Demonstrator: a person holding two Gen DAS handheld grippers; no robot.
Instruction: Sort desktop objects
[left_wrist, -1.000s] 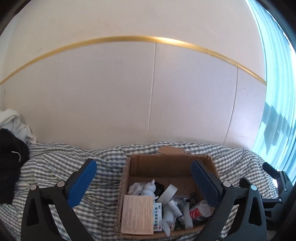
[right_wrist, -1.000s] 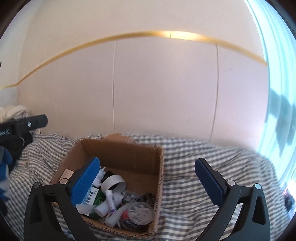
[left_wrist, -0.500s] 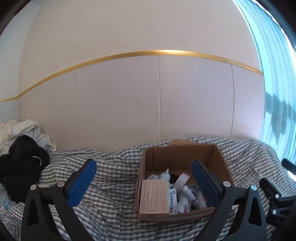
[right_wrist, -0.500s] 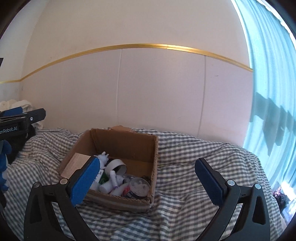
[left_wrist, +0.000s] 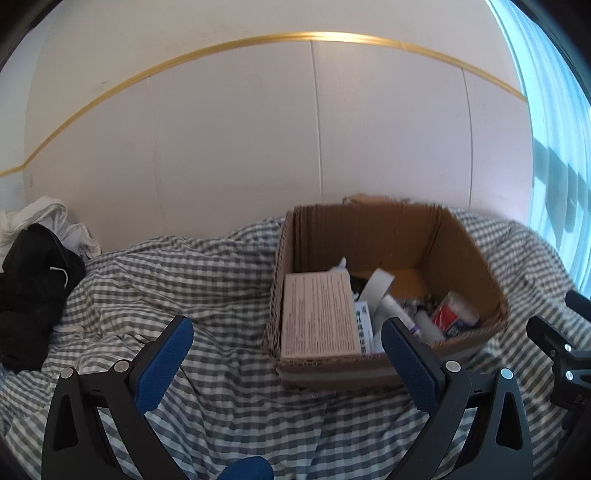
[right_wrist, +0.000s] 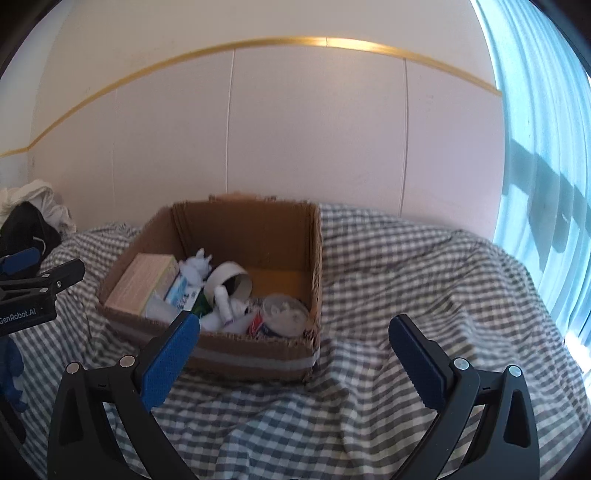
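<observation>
A brown cardboard box (left_wrist: 458, 236) (right_wrist: 258, 232) sits on a grey checked cloth (left_wrist: 207, 280) (right_wrist: 406, 266). It holds a pink printed carton (left_wrist: 317, 314) (right_wrist: 138, 282), a roll of white tape (right_wrist: 229, 275), a red-and-white tub (left_wrist: 452, 314) (right_wrist: 284, 315), a white soft toy (right_wrist: 197, 267) and small bottles. My left gripper (left_wrist: 286, 347) hangs open in front of the box, left of its middle, with nothing between its fingers. My right gripper (right_wrist: 293, 345) is open and empty too, near the box's front right corner.
A pile of black and white clothes (left_wrist: 33, 266) (right_wrist: 26, 218) lies at the far left against the white panelled wall (left_wrist: 236, 147). A bright curtained window (right_wrist: 546, 147) is on the right. Each gripper shows at the edge of the other's view.
Both grippers have drawn back and up from the box, which now sits farther off and in full view. Both stay open and empty.
</observation>
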